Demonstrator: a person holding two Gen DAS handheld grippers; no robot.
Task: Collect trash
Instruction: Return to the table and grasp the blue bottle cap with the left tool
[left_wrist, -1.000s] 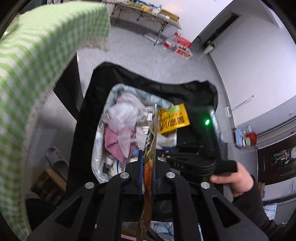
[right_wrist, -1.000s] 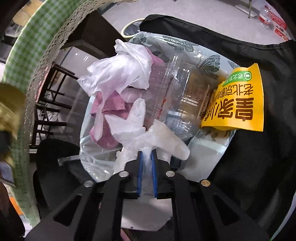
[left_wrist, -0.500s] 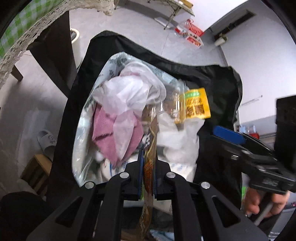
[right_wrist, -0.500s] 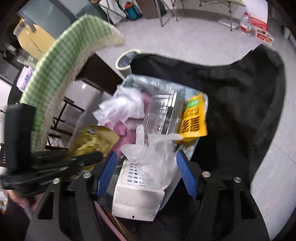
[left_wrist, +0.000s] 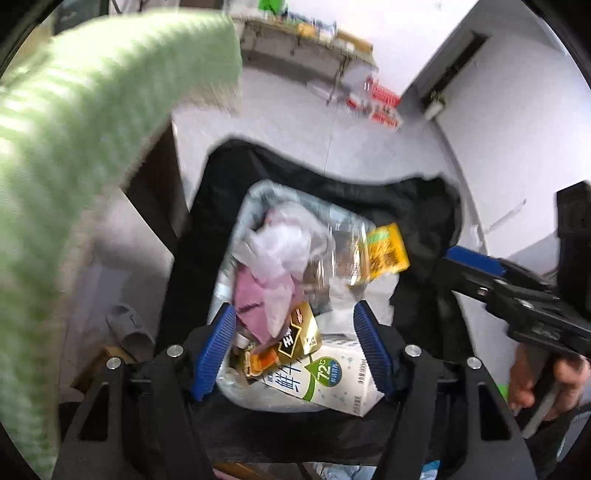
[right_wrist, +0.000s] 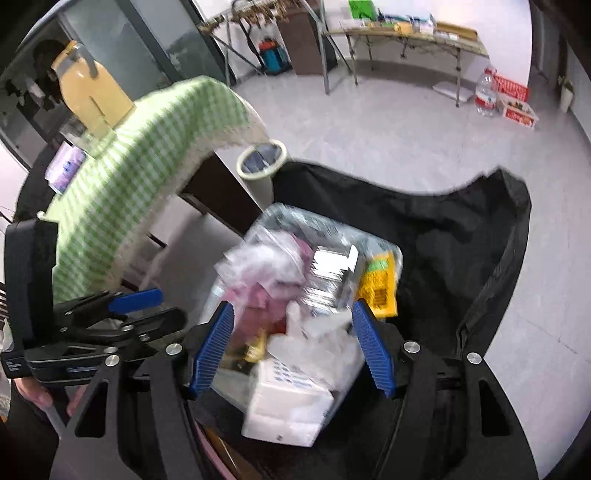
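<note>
A trash bag (left_wrist: 255, 199) with a clear liner sits inside a black cover (left_wrist: 406, 206) and is full of trash: white gloves (left_wrist: 273, 247), a pink cloth (left_wrist: 251, 295), a clear plastic bottle (left_wrist: 340, 254), a yellow packet (left_wrist: 386, 251), a milk carton (left_wrist: 332, 380) and a gold snack wrapper (left_wrist: 291, 339). My left gripper (left_wrist: 293, 350) is open and empty above the bag, with the wrapper lying loose below it. My right gripper (right_wrist: 291, 347) is open and empty above the same bag (right_wrist: 317, 266). Each gripper shows in the other's view.
A table with a green checked cloth (right_wrist: 140, 162) stands to the left, carrying a yellow jug (right_wrist: 92, 92). A round bin (right_wrist: 262, 162) stands beside it. A slipper (left_wrist: 129, 328) lies on the floor. A folding table (right_wrist: 406, 33) and red crate (right_wrist: 513, 99) stand far back.
My left gripper has opened and let the gold wrapper drop into the bag, then lifted. My right gripper released the white glove earlier and has pulled back higher.
</note>
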